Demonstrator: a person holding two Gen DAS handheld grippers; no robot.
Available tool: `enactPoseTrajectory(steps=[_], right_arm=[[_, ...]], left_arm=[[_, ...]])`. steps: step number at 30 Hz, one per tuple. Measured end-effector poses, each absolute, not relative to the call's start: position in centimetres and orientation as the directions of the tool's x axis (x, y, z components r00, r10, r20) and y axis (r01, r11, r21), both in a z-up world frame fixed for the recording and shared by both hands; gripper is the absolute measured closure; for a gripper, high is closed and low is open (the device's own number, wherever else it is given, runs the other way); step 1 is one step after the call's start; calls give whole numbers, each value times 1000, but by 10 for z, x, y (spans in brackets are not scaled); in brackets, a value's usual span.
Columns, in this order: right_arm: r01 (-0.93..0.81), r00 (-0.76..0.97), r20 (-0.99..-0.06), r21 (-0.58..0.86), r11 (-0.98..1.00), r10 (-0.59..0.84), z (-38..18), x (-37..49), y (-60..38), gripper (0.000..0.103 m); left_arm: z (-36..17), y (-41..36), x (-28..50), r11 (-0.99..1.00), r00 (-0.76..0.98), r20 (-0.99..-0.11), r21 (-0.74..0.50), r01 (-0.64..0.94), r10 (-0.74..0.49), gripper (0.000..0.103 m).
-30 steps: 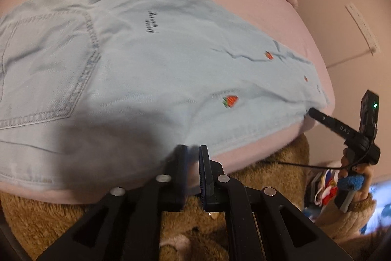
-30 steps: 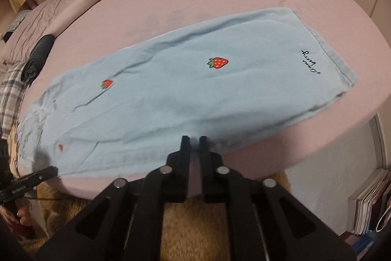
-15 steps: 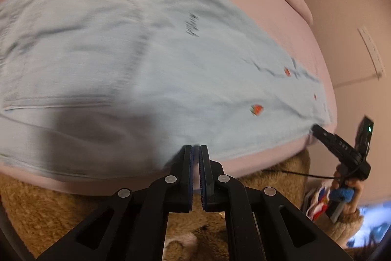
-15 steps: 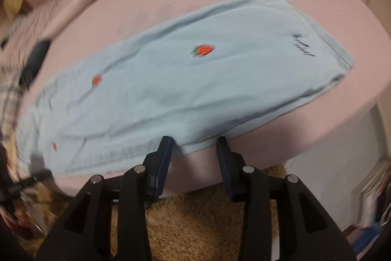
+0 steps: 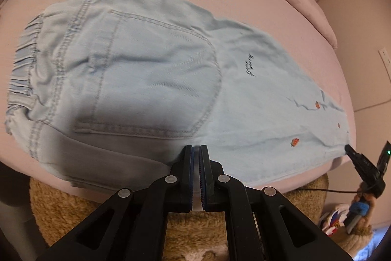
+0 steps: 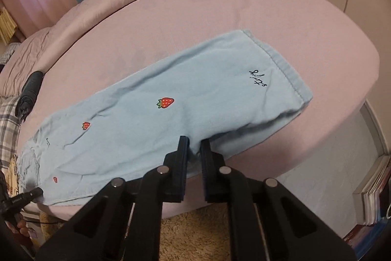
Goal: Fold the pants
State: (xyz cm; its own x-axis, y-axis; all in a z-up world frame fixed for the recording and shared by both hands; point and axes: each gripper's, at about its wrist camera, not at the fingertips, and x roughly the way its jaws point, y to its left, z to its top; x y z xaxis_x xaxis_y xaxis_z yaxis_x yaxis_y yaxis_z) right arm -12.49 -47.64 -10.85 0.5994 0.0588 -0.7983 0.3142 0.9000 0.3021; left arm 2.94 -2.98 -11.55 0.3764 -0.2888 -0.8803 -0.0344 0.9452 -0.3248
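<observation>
Where the pale blue denim pants lie flat along the near edge of the pink-sheeted bed, they show a stitched back pocket, a gathered elastic waistband, small red strawberry motifs and a dark script word near the hem. The left gripper has its black fingers pressed nearly together over the near edge of the pants below the pocket, with a sliver of pale cloth showing between them lower down, so it appears to pinch the fabric. The right gripper stands slightly parted around a raised fold of the leg's near edge (whether it truly clamps it is hard to tell). The waistband is blurred in the left view. A dark rolled object lies at the bed's far side.
</observation>
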Motion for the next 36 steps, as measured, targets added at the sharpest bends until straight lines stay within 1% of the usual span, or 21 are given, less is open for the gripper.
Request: enactPoseTrajectory(steps=[3, 7, 8, 10, 11, 12, 14, 16, 18, 21, 24, 27, 29, 31, 33, 35, 36], right_arm=[[328, 595, -802, 314, 891, 63, -112, -128, -475, 94], [346, 522, -850, 291, 892, 75, -143, -108, -471, 93], [349, 520, -851, 293, 890, 76, -146, -105, -470, 94], [360, 514, -855, 292, 886, 73, -142, -103, -471, 93], [365, 501, -863, 282, 887, 67, -138, -102, -471, 86], [372, 489, -871, 263, 890, 53, -135, -101, -469, 75], [396, 471, -882, 192, 898, -20, -124, -100, -467, 60], [400, 494, -869, 186, 897, -40, -109, -101, -467, 60], [380, 524, -851, 202, 903, -29, -94, -99, -461, 60], [250, 568, -822, 217, 944, 39, -71, -77, -428, 58], [51, 574, -792, 287, 957, 207, -55, -35, -372, 55], [-130, 533, -763, 354, 926, 367, -45, 12, -304, 55], [-221, 474, -755, 396, 891, 453, -45, 39, -259, 55], [-286, 398, -760, 429, 857, 513, -50, 69, -214, 57], [-317, 334, -784, 429, 846, 523, -64, 84, -179, 57], [-339, 262, -816, 423, 840, 516, -79, 102, -148, 57], [-346, 233, -832, 413, 842, 504, -87, 106, -136, 55]], left_arm=[[-115, -25, 30, 946, 381, -881, -320, -45, -280, 96], [-116, -27, 33, 949, 373, -885, -314, -38, -278, 96], [-116, -28, 33, 951, 370, -888, -308, -34, -274, 96], [-113, -25, 31, 956, 371, -891, -292, -29, -261, 96], [-112, -26, 31, 958, 373, -892, -287, -27, -256, 96], [-110, -25, 30, 960, 376, -893, -278, -24, -249, 96], [-106, -22, 29, 963, 386, -892, -268, -32, -236, 96], [-95, -10, 26, 967, 413, -887, -248, -53, -205, 96], [-80, 0, 24, 971, 459, -871, -231, -68, -175, 96], [-52, 24, 28, 970, 551, -822, -226, -86, -143, 96], [-48, 43, 38, 970, 582, -804, -219, -104, -119, 96], [-65, 58, 51, 961, 558, -821, -237, -139, -122, 96], [-89, 66, 53, 961, 514, -853, -213, -177, -94, 96], [-106, 66, 48, 972, 514, -855, -174, -156, -71, 96], [-109, 66, 40, 975, 542, -837, -173, -142, -69, 96], [-109, 72, 36, 966, 539, -837, -207, -154, -93, 96], [-109, 74, 34, 962, 540, -835, -223, -156, -106, 96]])
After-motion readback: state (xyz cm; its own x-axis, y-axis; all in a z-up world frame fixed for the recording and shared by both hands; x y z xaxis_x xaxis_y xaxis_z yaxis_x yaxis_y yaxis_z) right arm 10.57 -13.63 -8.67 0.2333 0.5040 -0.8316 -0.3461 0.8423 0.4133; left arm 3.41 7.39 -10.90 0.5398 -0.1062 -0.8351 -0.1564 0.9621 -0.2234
